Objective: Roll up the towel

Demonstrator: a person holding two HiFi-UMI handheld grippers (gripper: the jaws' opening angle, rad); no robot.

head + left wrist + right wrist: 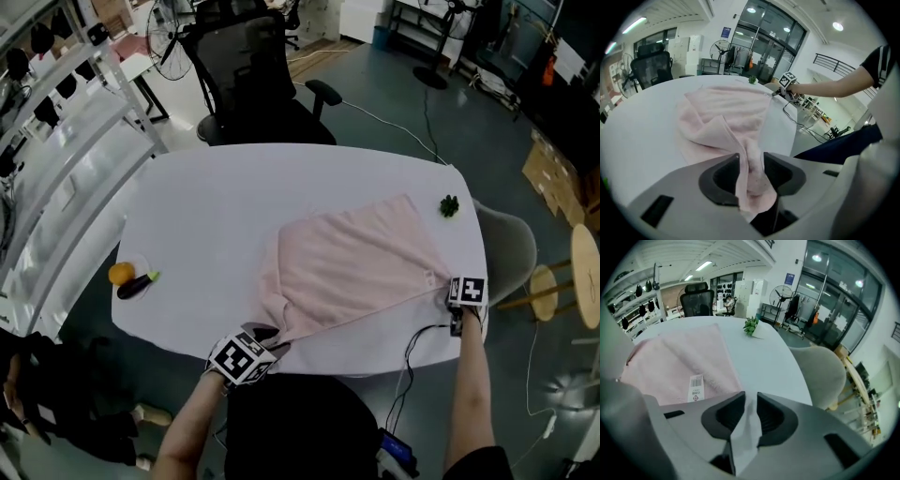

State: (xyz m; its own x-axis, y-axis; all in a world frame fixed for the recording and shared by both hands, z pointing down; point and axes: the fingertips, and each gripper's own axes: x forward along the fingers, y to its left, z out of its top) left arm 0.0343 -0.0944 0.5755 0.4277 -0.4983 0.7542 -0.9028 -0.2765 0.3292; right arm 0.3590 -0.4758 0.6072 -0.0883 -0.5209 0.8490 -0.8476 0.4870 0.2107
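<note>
Towel (352, 267): pale pink, spread over the near right part of the white table (206, 216). Far portion lies flat. Near edge is lifted and runs in a straight line between my two grippers. Left near corner is bunched and folded over on itself.

Left gripper (267, 335): at the table's near edge, jaws pinching the gathered left corner. In the left gripper view the cloth (726, 112) fills the gap between the jaws (751, 161) and hangs down behind them.

Right gripper (452, 298): at the near right edge of the table, jaws nearly together, clamped on a thin flap of the towel's right corner (751, 404). A white printed label (696, 388) sits on the towel just beyond the jaws.

Small green plant (449, 205): on the table just past the towel's far right corner, not touching it.

Left edge of the table, well apart from the towel: an orange fruit (121, 273) and a dark eggplant (137, 286), side by side. They seem to lie in a small pale dish (141, 264); its rim is too faint to be sure.

Black office chair (253, 84) beyond the far side. Grey chair (511, 248) at the right end.
</note>
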